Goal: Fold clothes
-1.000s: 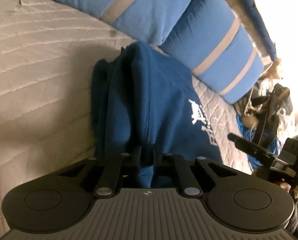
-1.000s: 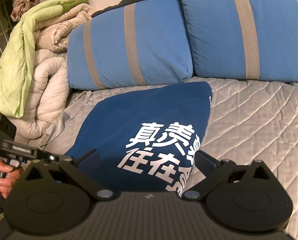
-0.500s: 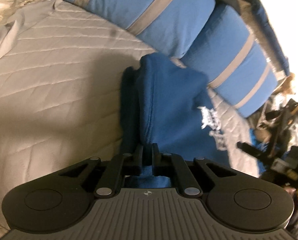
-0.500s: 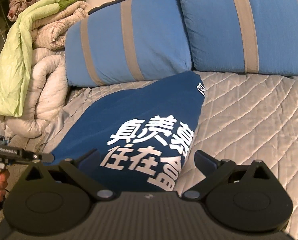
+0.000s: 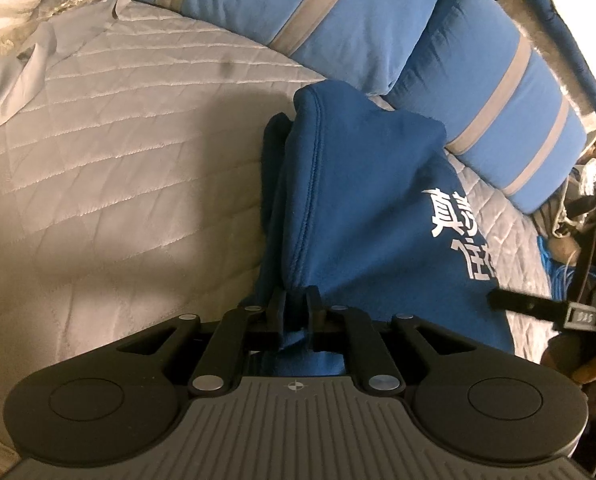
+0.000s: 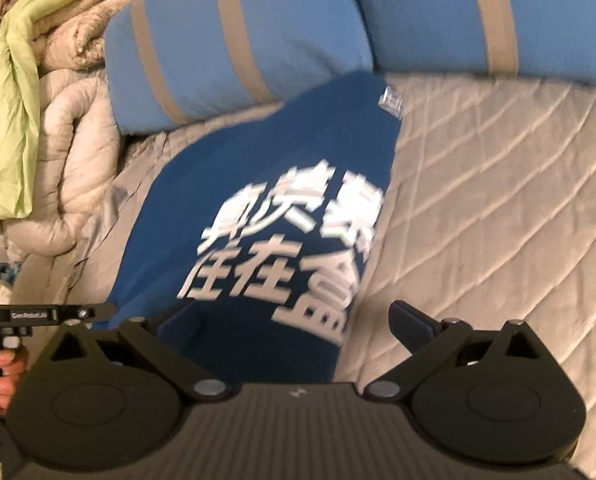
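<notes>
1. Though the grey quilted bed cover point(image 5: 110, 184) carries only one garment that I can see, that dark blue cotton T-shirt with white printed characters point(image 6: 266, 248) already lies folded lengthwise into a narrow strip, its far end just below the two blue pillows with grey stripes point(image 5: 338, 20).
2. Judging by the doubled layers along its left edge, I take the side folds as done; the crosswise fold, bringing the near end up toward the pillows, looks like what is left.
3. My left gripper point(image 5: 296, 300) has the near hem bunched between its jaws, which are nearly closed but easing apart, so I read this as a release after laying the cloth down.
4. My right gripper point(image 6: 294, 320) hangs over the shirt's near end with jaws spread wide, gripping nothing.
5. Other clothes to fold are not visible here.
</notes>
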A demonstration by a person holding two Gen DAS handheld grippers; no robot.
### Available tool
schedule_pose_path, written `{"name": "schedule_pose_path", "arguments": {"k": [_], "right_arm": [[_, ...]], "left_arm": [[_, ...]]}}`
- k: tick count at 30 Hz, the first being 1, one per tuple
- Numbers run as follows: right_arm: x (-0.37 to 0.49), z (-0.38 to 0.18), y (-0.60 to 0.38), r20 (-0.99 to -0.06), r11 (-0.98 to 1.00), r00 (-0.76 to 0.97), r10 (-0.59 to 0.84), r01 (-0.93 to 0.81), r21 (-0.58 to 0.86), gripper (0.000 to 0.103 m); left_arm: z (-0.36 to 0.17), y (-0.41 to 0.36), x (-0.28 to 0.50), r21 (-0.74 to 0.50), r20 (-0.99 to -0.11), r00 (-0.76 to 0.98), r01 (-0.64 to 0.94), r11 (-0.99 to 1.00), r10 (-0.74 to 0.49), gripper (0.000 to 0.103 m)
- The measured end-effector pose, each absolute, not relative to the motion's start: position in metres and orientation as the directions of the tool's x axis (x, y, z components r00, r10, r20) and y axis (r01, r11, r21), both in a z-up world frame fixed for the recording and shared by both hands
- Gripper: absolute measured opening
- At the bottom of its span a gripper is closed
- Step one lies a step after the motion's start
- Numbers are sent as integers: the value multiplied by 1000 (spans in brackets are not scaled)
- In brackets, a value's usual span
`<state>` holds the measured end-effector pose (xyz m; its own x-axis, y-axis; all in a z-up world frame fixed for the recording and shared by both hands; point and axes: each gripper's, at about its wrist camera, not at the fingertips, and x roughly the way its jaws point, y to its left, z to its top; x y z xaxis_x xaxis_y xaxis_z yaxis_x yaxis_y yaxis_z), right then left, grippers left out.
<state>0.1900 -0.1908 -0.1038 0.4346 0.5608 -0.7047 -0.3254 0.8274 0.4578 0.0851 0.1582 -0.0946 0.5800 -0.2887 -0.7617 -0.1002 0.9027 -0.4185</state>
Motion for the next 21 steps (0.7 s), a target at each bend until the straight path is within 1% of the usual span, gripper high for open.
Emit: {"name": "schedule_pose_path", "arguments": {"k": [2, 3, 4, 5, 6, 7, 8, 9, 15, 17, 21], "right_arm": [[192, -112, -188, -724, 815, 376, 578, -304, 492, 103], [193, -117, -187, -733, 812, 351, 583, -289, 507, 103], [193, -120, -186, -737, 810, 337, 586, -273, 519, 103], [193, -122, -186, -740, 808, 326, 588, -262, 527, 103], [193, -123, -186, -741, 806, 317, 591, -255, 534, 103], [193, -124, -186, -741, 804, 311, 595, -249, 540, 103], [193, -125, -187, -741, 803, 308, 596, -246, 543, 103], [192, -125, -186, -741, 803, 309, 596, -247, 542, 103], [192, -124, -186, -740, 800, 306, 599, -252, 544, 103], [192, -123, -185, -739, 801, 309, 599, -255, 542, 103], [191, -123, -185, -739, 804, 315, 595, -259, 536, 103]], "left_arm": [[-93, 159, 86, -436, -756, 583, -107, 894, -299, 17], [-92, 160, 86, -445, -754, 582, -111, 889, -305, 22], [-90, 160, 87, -451, -752, 581, -110, 886, -311, 29], [-87, 160, 88, -455, -749, 582, -103, 885, -317, 33], [-84, 159, 89, -449, -747, 585, -95, 889, -315, 47], [-80, 157, 90, -431, -750, 590, -90, 898, -301, 65], [-78, 155, 93, -408, -753, 594, -82, 909, -284, 72], [-75, 154, 95, -385, -755, 598, -75, 920, -268, 75], [-93, 156, 120, -395, -799, 521, -77, 916, -301, 75], [-105, 161, 125, -442, -798, 492, -85, 893, -348, 75], [-124, 175, 133, -565, -756, 464, -106, 818, -462, 76]]}}
